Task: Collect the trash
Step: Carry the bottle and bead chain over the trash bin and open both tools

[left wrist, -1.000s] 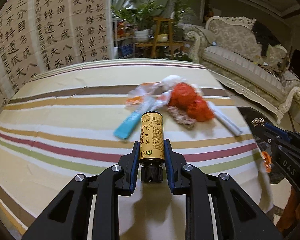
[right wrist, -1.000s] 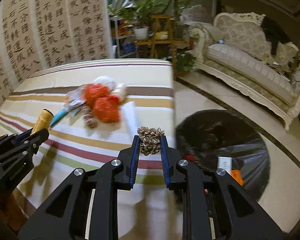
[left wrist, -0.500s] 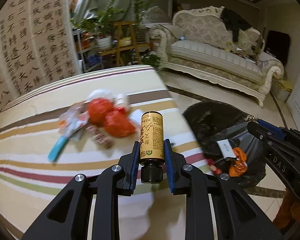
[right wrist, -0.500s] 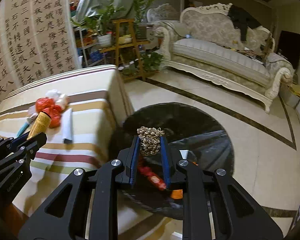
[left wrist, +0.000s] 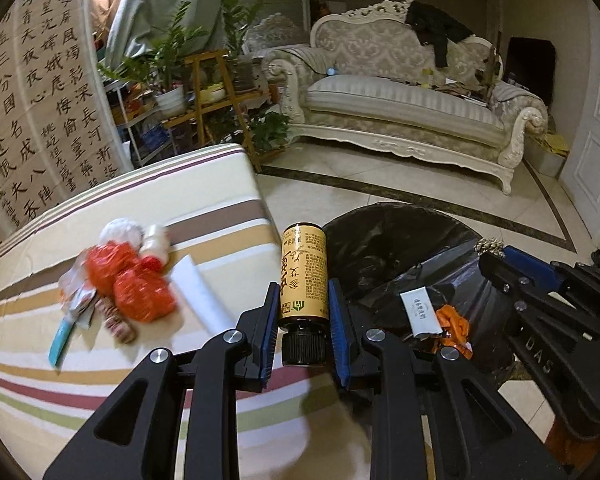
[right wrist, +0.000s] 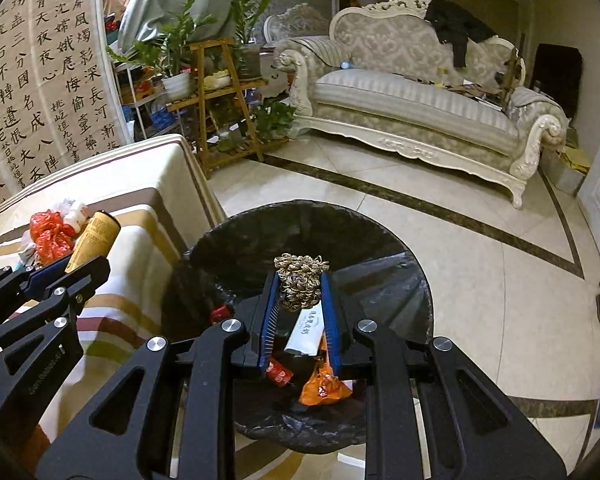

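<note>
Yellow-labelled brown glass bottle (left wrist: pixel 303 276) clamped in left gripper (left wrist: pixel 303 308) at striped table (left wrist: pixel 148 376) edge; golden metal scouring wad (right wrist: pixel 300 284) pinched in right gripper (right wrist: pixel 300 312) above black-lined round bin (right wrist: pixel 236 264). Already binned: white sachet (right wrist: pixel 306 332), orange wrapper (right wrist: pixel 320 390). Left on table: red crumpled bags (left wrist: pixel 134 280), white paper strip (left wrist: pixel 202 296), other scraps.

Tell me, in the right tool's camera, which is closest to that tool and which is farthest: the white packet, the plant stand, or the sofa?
1. White packet: just under the right tool, inside the black trash bag.
2. Wooden plant stand: across the floor, up and to the left.
3. Sofa: along the back wall, upper right. It looks barely farther than the stand, so that's close.
</note>
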### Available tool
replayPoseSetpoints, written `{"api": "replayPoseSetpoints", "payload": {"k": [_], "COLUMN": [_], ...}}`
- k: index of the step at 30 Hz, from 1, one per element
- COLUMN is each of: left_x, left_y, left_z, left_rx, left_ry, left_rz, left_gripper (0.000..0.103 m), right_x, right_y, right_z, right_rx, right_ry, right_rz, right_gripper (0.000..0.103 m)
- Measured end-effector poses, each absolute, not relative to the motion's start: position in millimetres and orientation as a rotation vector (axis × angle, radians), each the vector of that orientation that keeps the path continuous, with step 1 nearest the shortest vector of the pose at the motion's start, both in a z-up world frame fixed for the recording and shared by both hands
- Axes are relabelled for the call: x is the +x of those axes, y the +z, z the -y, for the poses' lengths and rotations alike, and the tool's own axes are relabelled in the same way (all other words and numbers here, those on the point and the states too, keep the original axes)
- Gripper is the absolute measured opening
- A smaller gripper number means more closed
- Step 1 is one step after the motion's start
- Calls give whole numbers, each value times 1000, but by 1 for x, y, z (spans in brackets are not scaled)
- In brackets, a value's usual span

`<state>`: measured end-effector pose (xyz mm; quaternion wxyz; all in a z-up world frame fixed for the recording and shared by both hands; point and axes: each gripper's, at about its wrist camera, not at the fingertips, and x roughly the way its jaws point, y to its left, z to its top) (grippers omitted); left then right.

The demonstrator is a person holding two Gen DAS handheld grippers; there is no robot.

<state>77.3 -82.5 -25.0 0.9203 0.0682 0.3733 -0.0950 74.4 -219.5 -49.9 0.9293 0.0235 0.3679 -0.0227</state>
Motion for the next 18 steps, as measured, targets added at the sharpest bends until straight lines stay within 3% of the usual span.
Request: {"api": "replayPoseSetpoints", "payload": {"k": [11, 13, 15, 18], "left_x": [93, 94, 95, 94], "left_y": [-36, -37, -35, -33], "left_z": [106, 105, 102, 101], "left_rx": [181, 178, 170, 163], "left_ry": [-223, -228, -221, -212], "left_rz": [-802, -812, -805, -795], "left_gripper": [26, 35, 53, 56], "right_x": [83, 84, 82, 81], "right_y": [-60, -62, -61, -60], "right_z": [236, 239, 241, 242], "right_rx": [72, 79, 84, 84], "right_ry": [-91, -94, -105, -111], "right_rz": [-769, -773, -765, -759], "right_gripper": [23, 30, 39, 40]}}
